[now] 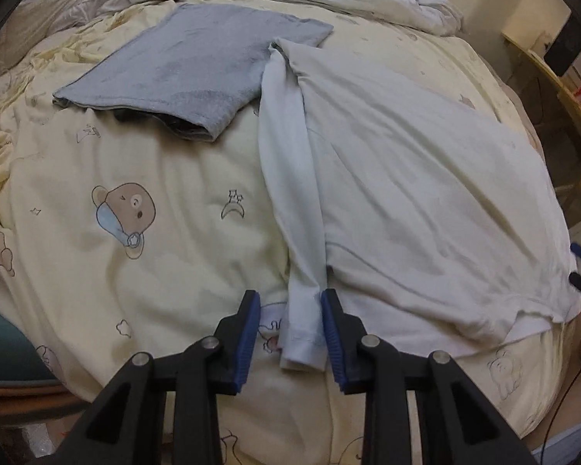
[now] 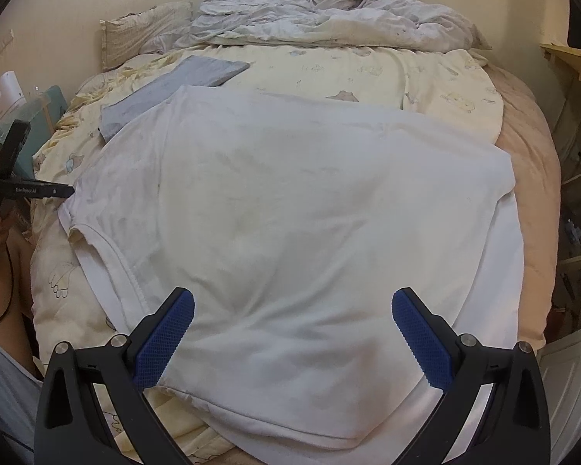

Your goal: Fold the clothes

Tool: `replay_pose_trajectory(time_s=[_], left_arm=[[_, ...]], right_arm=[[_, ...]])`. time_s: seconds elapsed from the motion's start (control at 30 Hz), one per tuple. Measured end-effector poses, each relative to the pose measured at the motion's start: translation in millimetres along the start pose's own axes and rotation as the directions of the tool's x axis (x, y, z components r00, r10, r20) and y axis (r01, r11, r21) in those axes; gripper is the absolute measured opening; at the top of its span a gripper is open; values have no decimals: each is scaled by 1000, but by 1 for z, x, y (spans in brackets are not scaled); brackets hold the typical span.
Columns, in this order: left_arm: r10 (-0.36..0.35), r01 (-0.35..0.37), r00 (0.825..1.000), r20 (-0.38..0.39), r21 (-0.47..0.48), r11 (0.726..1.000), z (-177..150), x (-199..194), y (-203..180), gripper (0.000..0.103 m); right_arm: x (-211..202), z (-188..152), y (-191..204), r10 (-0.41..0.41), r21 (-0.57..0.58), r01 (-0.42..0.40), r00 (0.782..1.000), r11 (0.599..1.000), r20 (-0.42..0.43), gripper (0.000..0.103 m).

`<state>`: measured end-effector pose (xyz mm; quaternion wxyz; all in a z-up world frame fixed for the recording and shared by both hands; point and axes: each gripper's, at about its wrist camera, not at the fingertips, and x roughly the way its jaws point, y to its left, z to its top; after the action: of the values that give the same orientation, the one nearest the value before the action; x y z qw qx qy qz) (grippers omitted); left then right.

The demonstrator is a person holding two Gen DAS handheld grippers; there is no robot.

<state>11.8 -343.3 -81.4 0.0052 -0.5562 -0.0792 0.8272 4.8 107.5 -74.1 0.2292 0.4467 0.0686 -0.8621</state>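
bed [image 1: 143, 255]: cream quilt with little bear and moon prints, takes up pretty much both views
crumpled duvet [image 2: 329, 15]: pale grey-white heap bunched up at the far end by the wall, with a pillow [image 2: 147, 27] to its left
white shirt [image 2: 310, 213]: the big one, spread flat on the quilt, hem on the near side in the right wrist view, body mostly smooth with a few soft creases
grey folded garment [image 1: 189, 73]: neat rectangle further up the bed, its near corner just under the white shirt's far edge
sleeve [image 1: 290, 201]: long sleeve of the white shirt, lying straight down along the shirt's left side, cuff at the near end
right gripper [image 2: 292, 317]: jaws wide apart, hovering over the shirt's lower half, nothing pinched
left gripper [image 1: 290, 325]: blue pads on either side of the sleeve cuff, right pad against the fabric, left pad has a small gap, so not clamped
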Motion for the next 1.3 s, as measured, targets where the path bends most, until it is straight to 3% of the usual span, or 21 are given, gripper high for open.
replay_pose_trajectory(time_s=[0.03, 0.07, 0.23, 0.33, 0.43, 0.5, 0.57, 0.63, 0.77, 0.8, 0.83, 0.9, 0.93, 1.0, 1.07, 1.1, 1.13, 1.17, 1.27, 1.3], left_arm=[[3, -3, 1000, 2, -1, 1000, 0, 0, 2, 7], [-10, 10, 1000, 7, -13, 1000, 1, -1, 6, 6], [19, -19, 997, 81, 2, 1000, 9, -28, 5, 6], [136, -131, 986, 100, -52, 990, 9, -49, 18, 5], [168, -169, 986, -20, -157, 973, 9, -33, 51, 11], [188, -195, 981, -53, -201, 960, 7, -27, 66, 11], [174, -176, 984, -29, -219, 960, 9, -29, 73, 11], [207, -204, 978, -8, -219, 954, 10, -34, 69, 11], [195, -177, 969, 151, -127, 976, 28, -51, 38, 11], [180, -163, 966, 188, -101, 981, 33, -54, 30, 11], [89, -79, 975, 204, -59, 995, 42, -47, 18, 12], [82, -85, 981, 176, 13, 996, 53, -25, -4, 12], [113, -119, 981, 155, 28, 993, 58, -11, -8, 12], [107, -107, 990, 96, -6, 994, 60, 10, 0, 12], [197, -196, 980, 15, -58, 979, 53, 26, 21, 13], [202, -201, 979, 7, -86, 976, 49, 25, 32, 12], [242, -242, 970, -3, -83, 967, 44, 21, 37, 4], [278, -278, 961, -13, -81, 957, 40, 16, 42, 4], [256, -255, 967, -6, -127, 959, 42, -2, 51, 4], [185, -179, 982, 27, -140, 974, 51, -7, 50, 4]], right_arm=[[0, 0, 0, 1, -2, -1, 1000, 1000, 0, 103], [1, 0, 0, 0, -3, 0, 1000, 1000, 0, 103], [-2, -1, -3, 3, 6, -3, 1000, 1000, 7, 103], [-2, -2, -5, 5, 12, -5, 1000, 1000, 8, 103], [-2, -1, -4, 8, 14, -8, 1000, 1000, 9, 103], [-1, 1, -4, 16, 13, -16, 1000, 1000, 12, 103], [-2, 1, -3, 17, 12, -17, 1000, 1000, 15, 103], [-3, -1, -3, 15, 9, -15, 1000, 1000, 15, 103], [-3, 0, -4, 11, 12, -11, 1000, 1000, 17, 103], [-3, 1, -5, 11, 16, -11, 1000, 1000, 15, 103], [-2, 1, -5, 10, 18, -10, 1000, 1000, 13, 103], [-1, 1, -4, 7, 15, -8, 1000, 1000, 9, 103], [-1, 1, -4, 6, 14, -6, 1000, 1000, 8, 103], [-1, 1, -5, 5, 21, -5, 1000, 1000, 11, 103], [-2, 1, -6, 3, 29, -4, 1000, 1000, 13, 103], [-3, 0, -7, 1, 33, -2, 1000, 999, 16, 103], [-4, -1, -8, 1, 37, -2, 1000, 999, 20, 103], [-5, -1, -9, 3, 39, -4, 1000, 999, 23, 103], [-5, -4, -10, -2, 37, 2, 1000, 999, 20, 103], [-5, -5, -10, -4, 36, 3, 1000, 999, 19, 103]])
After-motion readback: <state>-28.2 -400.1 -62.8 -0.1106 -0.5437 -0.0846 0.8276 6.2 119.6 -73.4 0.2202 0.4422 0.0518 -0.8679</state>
